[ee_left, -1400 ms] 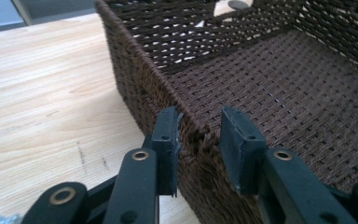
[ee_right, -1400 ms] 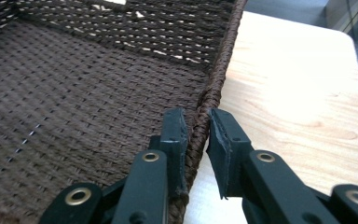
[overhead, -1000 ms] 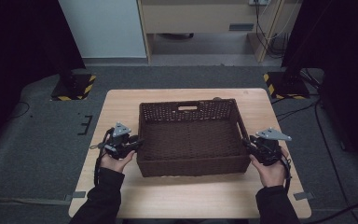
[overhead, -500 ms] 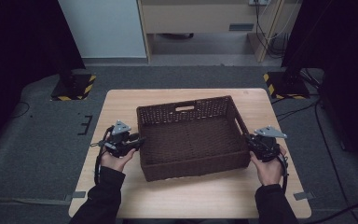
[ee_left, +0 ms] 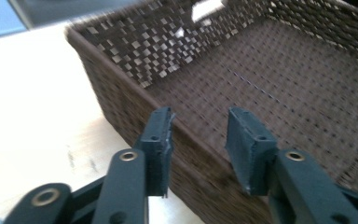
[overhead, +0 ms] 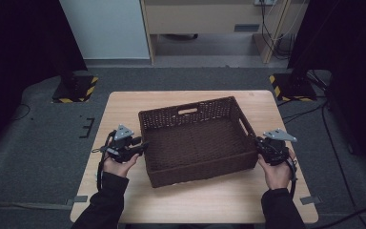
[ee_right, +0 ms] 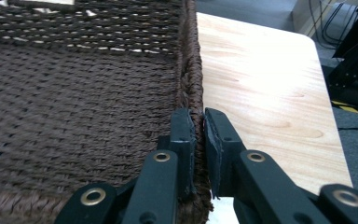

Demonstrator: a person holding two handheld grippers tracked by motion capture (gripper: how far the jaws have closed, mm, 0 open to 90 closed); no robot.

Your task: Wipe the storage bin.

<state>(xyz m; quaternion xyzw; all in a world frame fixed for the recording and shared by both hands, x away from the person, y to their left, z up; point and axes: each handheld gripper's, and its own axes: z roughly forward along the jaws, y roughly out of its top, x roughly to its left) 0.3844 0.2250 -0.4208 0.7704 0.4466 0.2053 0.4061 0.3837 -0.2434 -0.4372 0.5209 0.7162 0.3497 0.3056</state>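
One dark brown woven basket (overhead: pixel 198 140) is sitting near the middle of the light wooden table (overhead: pixel 124 107), turned a little askew to the table's edges, and nothing is lying inside it. Two grippers are working at it, one on each short side.

The left gripper (overhead: pixel 140 144) is sitting at the basket's left wall; in the left gripper view its jaws are standing wide apart, straddling the rim (ee_left: pixel 121 84) with one pad outside the wall and one over the woven floor, neither one pressing on it. The right gripper (ee_right: pixel 199 140) is pinching the basket's right rim (ee_right: pixel 191 70) between its jaws, which are drawn narrow with the woven edge caught between the pads. In the high view the right gripper (overhead: pixel 261 147) is meeting the basket's right wall below a slot handle (overhead: pixel 243 126). A second slot handle (overhead: pixel 188 111) is showing in the far wall.

Beyond the table, a grey carpeted floor (overhead: pixel 43 143) is spreading out. Two stand bases marked with yellow and black stripes (overhead: pixel 75 89) (overhead: pixel 293 86) are flanking the table's far corners, and a pale cabinet (overhead: pixel 205 16) is standing behind.
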